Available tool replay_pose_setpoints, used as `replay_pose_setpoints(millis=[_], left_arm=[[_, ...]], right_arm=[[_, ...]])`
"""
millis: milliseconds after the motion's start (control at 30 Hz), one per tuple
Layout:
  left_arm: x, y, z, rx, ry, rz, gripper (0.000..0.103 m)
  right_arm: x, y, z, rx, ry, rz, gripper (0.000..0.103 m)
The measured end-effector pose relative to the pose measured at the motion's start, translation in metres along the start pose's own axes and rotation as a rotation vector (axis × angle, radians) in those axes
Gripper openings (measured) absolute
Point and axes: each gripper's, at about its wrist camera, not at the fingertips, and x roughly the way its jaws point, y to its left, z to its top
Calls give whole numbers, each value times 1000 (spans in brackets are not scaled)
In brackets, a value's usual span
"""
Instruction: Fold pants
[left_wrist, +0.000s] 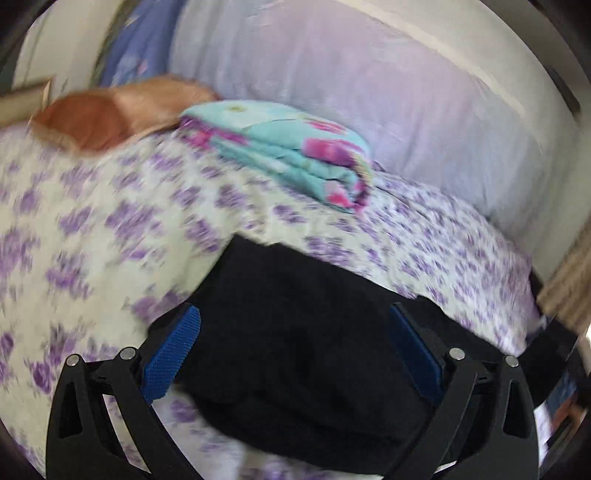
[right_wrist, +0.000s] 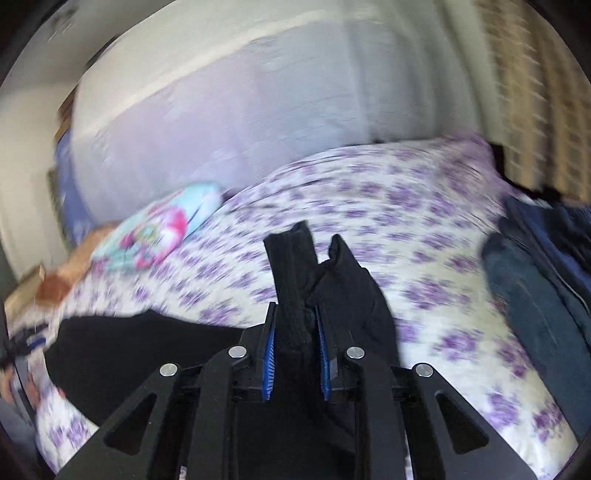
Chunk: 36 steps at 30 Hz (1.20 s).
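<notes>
While right tongs (right_wrist: 294, 341) pinch pants (right_wrist: 295, 280), left tongs (left_wrist: 293, 347) seemingly straddle them.

Black hand-held gripper (right_wrist: 295, 350), blue ribbed pads (right_wrist: 268, 363), silver pivot pins (right_wrist: 237, 352).

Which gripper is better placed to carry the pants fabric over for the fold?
Probably the right gripper: it is clamped on a bunched strip of the black pants. The left gripper stands wide open, pants merely between its fingers.
</notes>
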Motion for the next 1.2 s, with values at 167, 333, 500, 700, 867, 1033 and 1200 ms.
replay_pose_setpoints(millis=[167,333,500,700,867,1033,1200], left_arm=[[7,53,0,-246,34,-21,98],[14,44,-3,-179,77,17,98],[17,45,-1,-170,88,22,98],[16,46,-2,-179,85,13,99],[16,46,-2,-174,88,19,99],[17,44,-2,-163,93,34,99],[21,42,-2,-149,109,52,99]], right_arm=[[44,83,-8,-198,97,107,18],[72,155,-41,-383,203,137,17],[82,193,-73,-574,265,88,22],[67,196,-79,-587,329,233,51],[45,167,-37,-338,220,268,60],[85,156,-40,-330,304,102,75],[107,165,-69,-390,393,67,88]])
